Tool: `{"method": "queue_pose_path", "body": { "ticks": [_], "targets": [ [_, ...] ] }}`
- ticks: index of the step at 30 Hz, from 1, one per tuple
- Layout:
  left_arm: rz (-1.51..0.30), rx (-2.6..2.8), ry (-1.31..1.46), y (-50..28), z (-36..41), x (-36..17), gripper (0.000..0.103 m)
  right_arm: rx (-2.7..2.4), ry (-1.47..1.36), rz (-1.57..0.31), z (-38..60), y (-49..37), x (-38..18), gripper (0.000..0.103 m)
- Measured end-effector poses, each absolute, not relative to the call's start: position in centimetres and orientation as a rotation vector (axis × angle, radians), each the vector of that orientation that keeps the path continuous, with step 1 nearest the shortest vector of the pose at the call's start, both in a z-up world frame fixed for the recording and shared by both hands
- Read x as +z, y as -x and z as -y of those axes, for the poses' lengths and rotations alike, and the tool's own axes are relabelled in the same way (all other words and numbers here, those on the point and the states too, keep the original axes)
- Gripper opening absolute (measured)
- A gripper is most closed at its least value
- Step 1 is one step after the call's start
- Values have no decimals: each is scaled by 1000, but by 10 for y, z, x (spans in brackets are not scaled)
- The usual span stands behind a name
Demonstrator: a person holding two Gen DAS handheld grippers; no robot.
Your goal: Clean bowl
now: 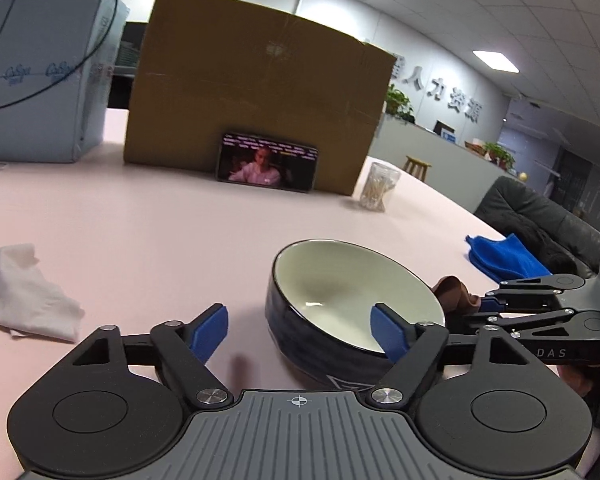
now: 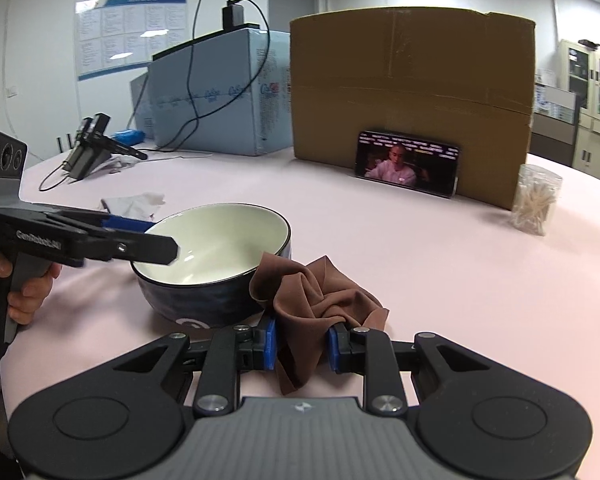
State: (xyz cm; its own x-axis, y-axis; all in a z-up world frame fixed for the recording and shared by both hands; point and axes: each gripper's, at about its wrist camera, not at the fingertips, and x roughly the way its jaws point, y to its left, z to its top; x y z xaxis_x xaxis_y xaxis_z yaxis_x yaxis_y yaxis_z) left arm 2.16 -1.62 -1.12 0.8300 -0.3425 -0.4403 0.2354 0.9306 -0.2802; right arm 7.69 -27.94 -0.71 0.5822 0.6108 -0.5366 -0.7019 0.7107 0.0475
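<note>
Nearby, right hand-held gripper clamps brown cloth beside bowl; left gapes.

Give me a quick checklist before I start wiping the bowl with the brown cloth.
1. Grip of right gripper on brown cloth: ok, pads closed on it.
2. Hold of left gripper on bowl: not ok; the jaws straddle the rim, one finger inside, but the outer pad stands clear of the wall.
3. Bowl upright on table: ok.
4. Cloth inside the bowl: not ok; it is outside, beside the rim.
5. Residue in the bowl: cannot tell; the inside looks plain white.
</note>
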Motion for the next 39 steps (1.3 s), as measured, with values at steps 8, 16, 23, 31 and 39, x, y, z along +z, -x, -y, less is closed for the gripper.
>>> {"method": "queue_pose_path", "body": {
  "ticks": [8, 16, 23, 31, 39],
  "targets": [
    [-492, -369, 247, -18, 13, -14, 62, 711, 150, -520, 264, -40, -1, 22],
    [-532, -386, 337, -24, 2, -22, 64, 670, 115, -509, 250, -27, -3, 17],
    [-552, -394, 350, -27, 2, -25, 64, 699, -46, -555, 267, -44, -3, 11],
    [-565, -392, 362, -28, 1, -27, 64, 753, -105, -638, 269, -55, -16, 10],
    [-579, -380, 358, -31, 2, -28, 64, 801, -143, -579, 271, -43, -6, 10]
  ]
}}
